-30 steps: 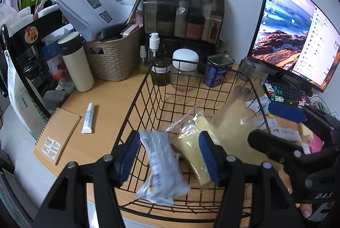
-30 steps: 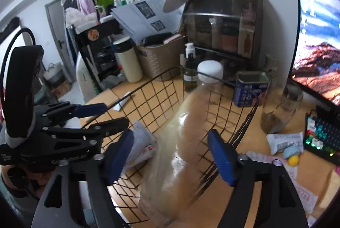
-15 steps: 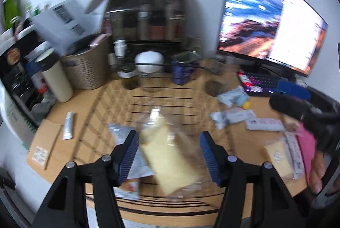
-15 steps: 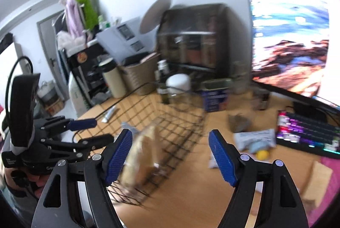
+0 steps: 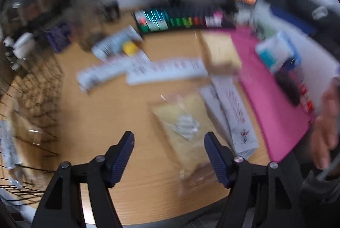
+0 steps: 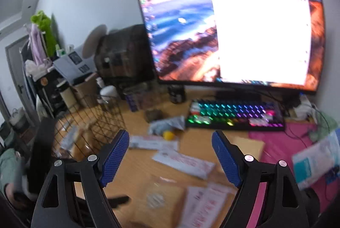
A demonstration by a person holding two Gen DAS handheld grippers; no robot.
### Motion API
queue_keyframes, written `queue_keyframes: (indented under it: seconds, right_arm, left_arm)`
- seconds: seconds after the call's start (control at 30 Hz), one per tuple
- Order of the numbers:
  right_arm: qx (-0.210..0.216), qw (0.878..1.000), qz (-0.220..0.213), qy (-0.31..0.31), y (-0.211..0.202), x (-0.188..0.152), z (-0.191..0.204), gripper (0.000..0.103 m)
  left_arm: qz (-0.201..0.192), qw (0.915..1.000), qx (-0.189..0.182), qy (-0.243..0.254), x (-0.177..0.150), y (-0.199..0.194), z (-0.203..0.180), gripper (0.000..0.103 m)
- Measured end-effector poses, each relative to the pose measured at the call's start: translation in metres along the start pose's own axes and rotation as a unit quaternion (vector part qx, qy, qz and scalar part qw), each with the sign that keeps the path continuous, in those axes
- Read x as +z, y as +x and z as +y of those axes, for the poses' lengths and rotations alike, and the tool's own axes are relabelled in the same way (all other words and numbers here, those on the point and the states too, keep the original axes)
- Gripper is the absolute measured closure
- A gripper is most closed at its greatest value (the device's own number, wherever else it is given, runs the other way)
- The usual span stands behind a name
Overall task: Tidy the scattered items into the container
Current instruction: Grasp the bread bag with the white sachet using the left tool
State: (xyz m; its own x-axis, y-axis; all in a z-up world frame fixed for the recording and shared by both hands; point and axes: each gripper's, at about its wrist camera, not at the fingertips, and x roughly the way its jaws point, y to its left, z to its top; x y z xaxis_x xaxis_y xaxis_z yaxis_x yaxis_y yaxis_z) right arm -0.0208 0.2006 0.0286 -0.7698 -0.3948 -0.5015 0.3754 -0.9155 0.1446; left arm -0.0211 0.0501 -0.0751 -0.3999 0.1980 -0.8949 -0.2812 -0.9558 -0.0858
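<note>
Just beyond left tool [image 5: 169, 143] — tan packet [image 5: 182, 121].

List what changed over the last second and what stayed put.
Both grippers let go and swung right, away from the wire basket: the left gripper dropped its silver packet, the right gripper its clear bag of yellowish stuff. Both are now open and empty over the desk; the left hangs above another yellowish bag. Keyboard and monitor stayed put.
</note>
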Motion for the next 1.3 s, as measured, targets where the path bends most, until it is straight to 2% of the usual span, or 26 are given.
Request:
queue_keyframes:
  seconds: [0.13,0.2,0.27,0.33,0.47,0.6,0.77,0.93,1.0,1.03,1.07,1.3]
  right_arm:
    - [-0.015,0.997,0.075,-0.029,0.011,-0.036,-0.017,0.021]
    - [-0.020,0.993,0.113,-0.029,0.019,-0.056,-0.031,0.021]
    - [-0.015,0.991,0.129,-0.014,0.024,-0.070,-0.047,0.021]
    - [-0.009,0.991,0.135,0.012,0.024,-0.079,-0.063,0.021]
    - [-0.009,0.992,0.118,0.053,0.016,-0.087,-0.086,0.021]
    - [-0.007,0.991,0.121,0.056,0.016,-0.090,-0.093,0.021]
    - [-0.005,0.991,0.122,0.062,0.018,-0.090,-0.098,0.021]
    - [-0.012,0.990,0.115,0.075,0.014,-0.090,-0.107,0.021]
    - [-0.016,0.991,0.113,0.074,0.014,-0.089,-0.107,0.021]
    - [-0.018,0.991,0.115,0.071,0.015,-0.089,-0.106,0.021]
    - [-0.018,0.990,0.120,0.068,0.016,-0.090,-0.105,0.021]
    - [-0.013,0.984,0.163,0.071,0.037,-0.104,-0.090,0.021]
  left_arm:
    - [0.021,0.9983,0.025,-0.049,-0.001,0.027,-0.009,0.029]
    - [0.022,0.9976,0.022,-0.062,-0.002,0.034,-0.013,0.029]
    - [0.012,0.9966,0.022,-0.078,0.000,0.038,-0.017,0.027]
    - [0.008,0.9958,0.027,-0.087,0.006,0.042,-0.019,0.026]
    - [0.009,0.9955,0.033,-0.089,0.016,0.045,-0.026,0.024]
    - [0.008,0.9965,0.037,-0.075,0.021,0.052,-0.033,0.019]
    - [0.016,0.9956,0.075,-0.054,0.021,0.068,-0.047,0.011]
    - [0.005,0.9975,0.057,-0.042,0.022,0.073,-0.043,0.009]
    - [-0.001,0.9980,0.054,-0.033,0.021,0.072,-0.042,0.013]
    - [-0.004,0.9982,0.052,-0.029,0.020,0.070,-0.039,0.021]
    - [-0.006,0.9983,0.049,-0.030,0.020,0.067,-0.037,0.024]
    - [-0.005,0.9979,0.038,-0.053,0.019,0.055,-0.013,0.028]
